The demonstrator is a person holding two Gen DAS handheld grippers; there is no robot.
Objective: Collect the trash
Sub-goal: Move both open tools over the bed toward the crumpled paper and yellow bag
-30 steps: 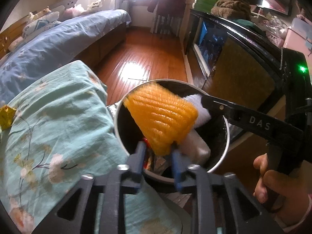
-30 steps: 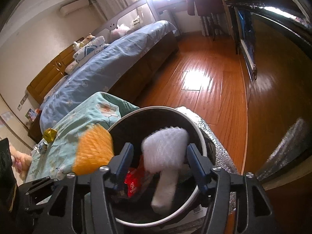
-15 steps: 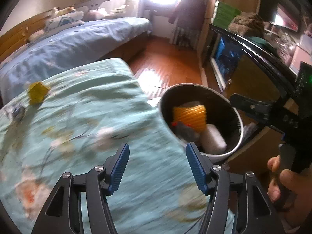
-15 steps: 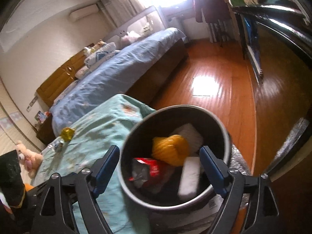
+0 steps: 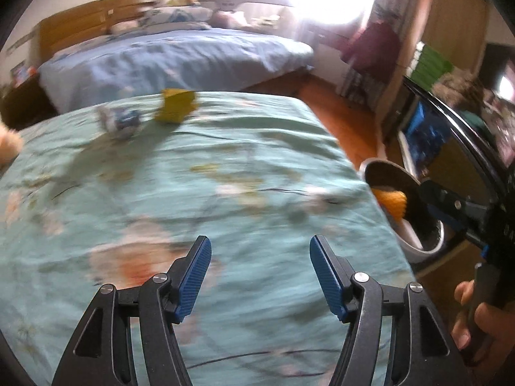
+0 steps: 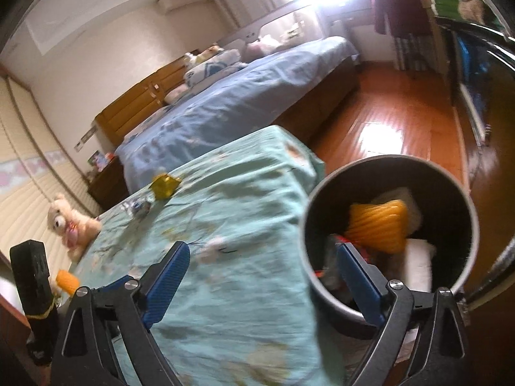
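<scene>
Your left gripper [image 5: 260,275] has its fingers apart and empty above the floral cloth [image 5: 193,193]. Your right gripper [image 6: 267,281] is spread too, at the bin [image 6: 463,199] holding the orange foam net [image 6: 378,225]. A yellow wrapper [image 5: 175,106] and a crumpled packet [image 5: 119,122] lie far across the cloth.

Motion-blurred teal floral cloth [image 5: 225,193]; small blue-white wrapper [image 5: 119,122] beyond recognition.

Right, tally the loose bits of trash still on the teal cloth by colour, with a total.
Yellow crumpled wrapper: 1
Blue-and-white crumpled wrapper: 1
Total: 2
</scene>
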